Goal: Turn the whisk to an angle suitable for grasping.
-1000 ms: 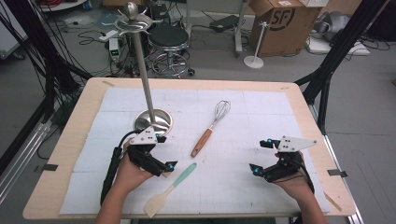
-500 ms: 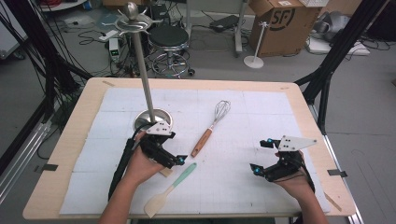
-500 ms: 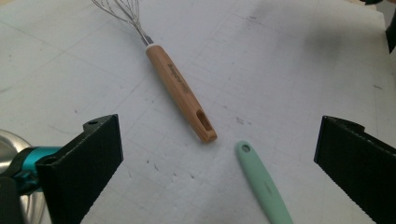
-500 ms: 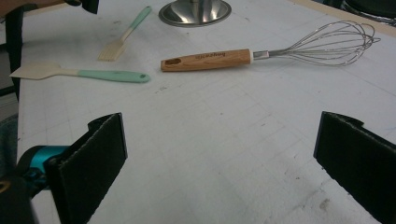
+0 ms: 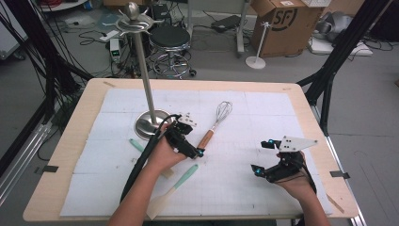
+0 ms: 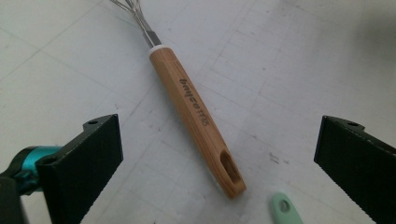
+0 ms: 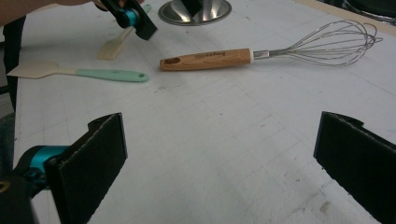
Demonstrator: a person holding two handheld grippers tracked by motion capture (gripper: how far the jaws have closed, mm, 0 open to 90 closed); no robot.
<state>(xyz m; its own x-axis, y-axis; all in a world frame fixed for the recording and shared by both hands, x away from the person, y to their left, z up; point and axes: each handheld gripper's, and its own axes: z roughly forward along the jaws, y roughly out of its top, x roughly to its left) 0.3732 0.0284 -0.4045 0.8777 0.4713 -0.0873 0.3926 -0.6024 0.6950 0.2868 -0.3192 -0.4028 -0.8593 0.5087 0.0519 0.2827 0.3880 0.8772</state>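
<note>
Work in hand: the left tongs reach for the whisk, so the whisk counts as the thing to be picked up.
Whisk, place: it lies flat on the white mat of the bench, near the middle, wire head pointing away from the person and wooden handle pointing back toward them. The butt end lies just beside the tip of the mint-handled spatula, apart from it.
Left tongs, state: wide open and empty; in the left gripper view the two black jaws stand on either side of the handle's lower half, well clear of the wood.
Right tongs, state: also wide open, holding nothing, resting low over the mat at the person's right, well apart from the whisk.
Weight: probably light, with most of the mass in the handle, so the wire head should not drag it down much.
Stiffness: the handle looks rigid; the wire loops are springy and would give and slip under a pinch.
Surface: smooth rounded wood, likely to roll or twist between flat pads if gripped off-centre.
Where to hold: across the handle's middle, near the printed lettering, jaws square to its length, away from the hanging slot and the metal collar.
Nearby things: the steel stand, its base just behind the left hand, and a brush beside the spatula; neither blocks the grasp.
</note>
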